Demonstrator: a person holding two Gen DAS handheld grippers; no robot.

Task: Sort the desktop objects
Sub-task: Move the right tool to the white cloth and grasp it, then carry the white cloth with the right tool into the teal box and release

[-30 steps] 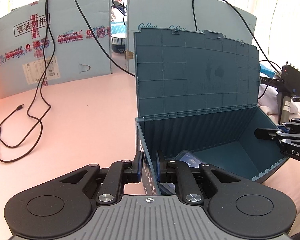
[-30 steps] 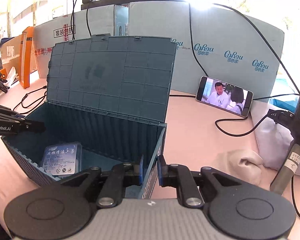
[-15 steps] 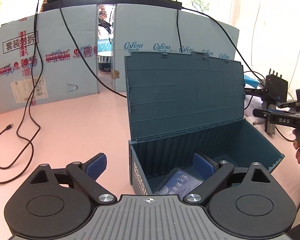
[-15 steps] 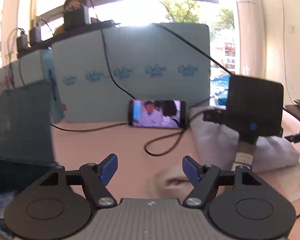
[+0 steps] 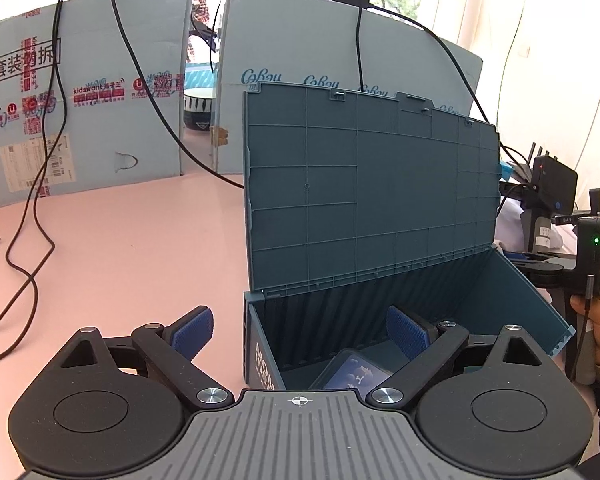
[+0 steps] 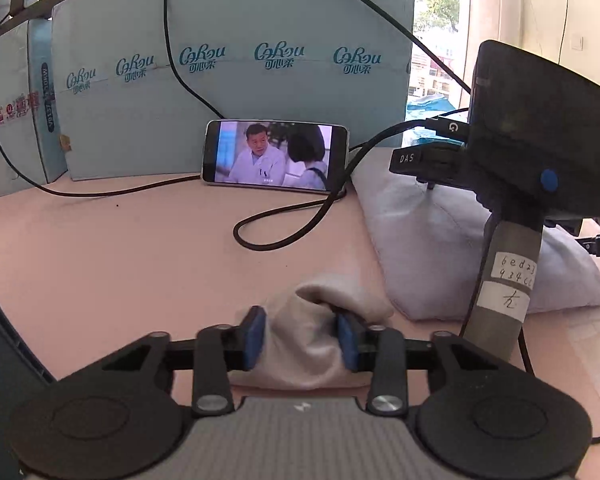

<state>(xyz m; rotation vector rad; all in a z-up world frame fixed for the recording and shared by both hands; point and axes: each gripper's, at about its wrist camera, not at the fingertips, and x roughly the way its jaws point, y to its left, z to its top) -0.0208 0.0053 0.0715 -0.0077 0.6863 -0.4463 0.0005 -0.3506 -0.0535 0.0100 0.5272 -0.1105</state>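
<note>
Beige cloth (image 6: 304, 344), one, pinched by right gripper (image 6: 300, 338); left gripper (image 5: 300, 328) spread over one teal box (image 5: 364, 208).

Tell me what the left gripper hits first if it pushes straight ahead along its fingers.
Probably the near end wall of the open teal plastic storage box: the open left gripper straddles it, though depth is uncertain.

Pink table (image 5: 140, 240) bears box (image 5: 372, 184), phone (image 6: 274, 156), cloth (image 6: 320, 320)
</note>
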